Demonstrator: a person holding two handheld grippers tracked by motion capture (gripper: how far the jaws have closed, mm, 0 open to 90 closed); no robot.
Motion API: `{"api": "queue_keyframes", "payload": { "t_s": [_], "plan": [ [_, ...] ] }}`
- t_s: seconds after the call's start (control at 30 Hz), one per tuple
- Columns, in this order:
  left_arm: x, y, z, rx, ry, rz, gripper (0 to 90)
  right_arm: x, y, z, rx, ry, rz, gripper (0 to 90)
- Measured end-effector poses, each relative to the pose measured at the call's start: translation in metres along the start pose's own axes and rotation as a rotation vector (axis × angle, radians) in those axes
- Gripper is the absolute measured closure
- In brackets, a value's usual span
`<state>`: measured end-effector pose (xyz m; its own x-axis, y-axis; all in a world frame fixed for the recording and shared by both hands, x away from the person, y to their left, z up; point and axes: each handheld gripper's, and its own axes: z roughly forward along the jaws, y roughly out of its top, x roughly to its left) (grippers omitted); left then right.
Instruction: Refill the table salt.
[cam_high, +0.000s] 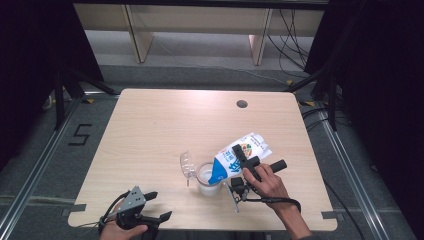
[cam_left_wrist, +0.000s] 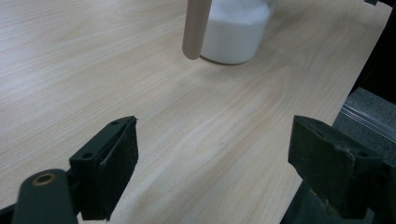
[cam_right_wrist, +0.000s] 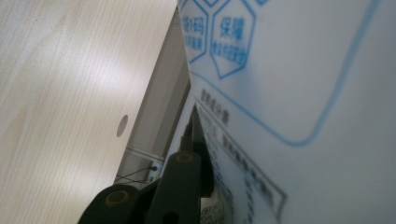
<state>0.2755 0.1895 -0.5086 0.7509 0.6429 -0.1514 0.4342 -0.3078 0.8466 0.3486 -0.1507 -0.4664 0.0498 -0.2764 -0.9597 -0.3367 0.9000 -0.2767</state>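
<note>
So the milk carton (cam_high: 240, 155) is clamped in the right gripper (cam_high: 246, 167) and tipped spout-down over the clear cup (cam_high: 208, 179), near the table's (cam_high: 165, 120) front edge. Quite a bit of milk can already be seen in the cup (cam_left_wrist: 236, 32), so the pour looks well underway; what's probably left is righting the carton and setting it down. In the right gripper view the carton's printed side (cam_right_wrist: 299, 84) is pressed right against the jaw. The left gripper (cam_high: 150, 210) is parked at the front left corner, jaws wide apart with nothing between them. A clear lid (cam_high: 187, 165) is propped just beside the cup, close enough to get knocked. The rest of the tabletop is bare apart from a cable hole (cam_high: 242, 104).
</note>
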Motion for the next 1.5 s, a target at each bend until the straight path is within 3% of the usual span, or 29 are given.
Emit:
{"api": "queue_keyframes", "payload": {
  "t_s": [0.03,0.13,0.17,0.2,0.27,0.4,0.53,0.57,0.63,0.7,0.73,0.77,0.83,0.87,0.9,0.97,1.17,1.2,1.27,1.37,1.4,1.43,1.5],
  "plan": [
    [0.000,0.000,0.000,0.000,0.000,-0.003,15.7,-0.003,0.001,0.001,-0.015,-0.001,-0.040,84.2],
    [0.000,0.000,0.000,0.000,0.001,-0.007,15.6,-0.001,0.001,0.001,-0.015,0.004,-0.022,84.1],
    [0.001,0.000,-0.001,0.009,0.002,0.004,15.6,0.000,0.002,0.001,-0.011,0.013,-0.012,84.1],
    [0.001,0.000,-0.001,0.011,0.002,0.007,15.6,0.003,0.001,0.000,0.006,0.035,0.033,84.2],
    [0.001,0.000,-0.001,0.010,0.002,0.005,15.6,0.001,0.001,0.002,-0.011,0.028,0.043,84.2],
    [0.001,0.000,-0.001,0.005,0.002,0.008,15.6,0.002,0.000,0.001,0.008,0.069,0.095,84.2],
    [0.001,0.000,-0.001,0.009,0.003,0.003,15.6,0.001,0.001,0.003,-0.020,0.078,0.067,84.7],
    [0.001,0.000,-0.001,0.010,0.002,0.005,15.6,0.004,0.001,0.003,-0.012,0.088,0.105,84.8],
    [0.001,0.000,-0.001,0.009,0.002,0.004,15.6,0.002,0.001,0.003,-0.025,0.083,0.091,84.9],
    [0.001,0.000,-0.001,0.010,0.002,0.003,15.6,0.002,0.002,0.003,-0.021,0.106,0.132,84.9],
    [0.000,0.000,-0.001,0.006,0.002,0.000,15.6,0.004,0.002,0.002,-0.011,0.112,0.174,85.0],
    [0.000,0.000,-0.001,0.001,0.002,-0.005,15.7,0.000,0.002,0.003,-0.023,0.115,0.142,85.0],
    [0.000,0.000,-0.001,0.002,0.002,-0.005,15.6,-0.002,0.001,0.004,-0.040,0.117,0.144,85.0],
    [0.000,0.000,-0.001,0.002,0.002,-0.004,15.6,0.002,0.000,0.003,-0.035,0.114,0.218,85.1],
    [0.000,0.000,-0.001,0.002,0.002,-0.004,15.6,0.000,0.000,0.002,-0.022,0.143,0.223,85.1],
    [0.000,0.000,-0.001,0.001,0.002,-0.005,15.6,0.002,-0.002,0.000,-0.009,0.159,0.287,85.3],
    [0.000,0.000,-0.001,0.001,0.003,-0.005,15.6,-0.002,-0.008,0.001,-0.048,0.181,0.361,85.9],
    [0.000,0.000,-0.001,0.002,0.008,-0.005,15.7,0.000,-0.009,0.001,-0.041,0.198,0.407,86.0],
    [0.000,0.000,-0.001,0.001,0.007,-0.006,15.7,0.000,-0.012,0.002,-0.065,0.199,0.426,86.1],
    [0.001,0.000,-0.001,0.002,0.002,-0.005,15.6,0.000,-0.014,-0.001,-0.039,0.226,0.524,86.3],
    [0.000,0.000,-0.001,0.003,0.002,-0.005,15.7,-0.004,-0.016,0.001,-0.071,0.214,0.473,86.3],
    [0.000,0.000,-0.001,0.001,0.002,-0.005,15.6,-0.002,-0.016,-0.001,-0.061,0.245,0.551,86.3],
    [0.000,0.000,-0.001,0.002,0.003,-0.006,15.6,-0.003,-0.016,0.000,-0.089,0.261,0.596,86.3]
  ]
}}
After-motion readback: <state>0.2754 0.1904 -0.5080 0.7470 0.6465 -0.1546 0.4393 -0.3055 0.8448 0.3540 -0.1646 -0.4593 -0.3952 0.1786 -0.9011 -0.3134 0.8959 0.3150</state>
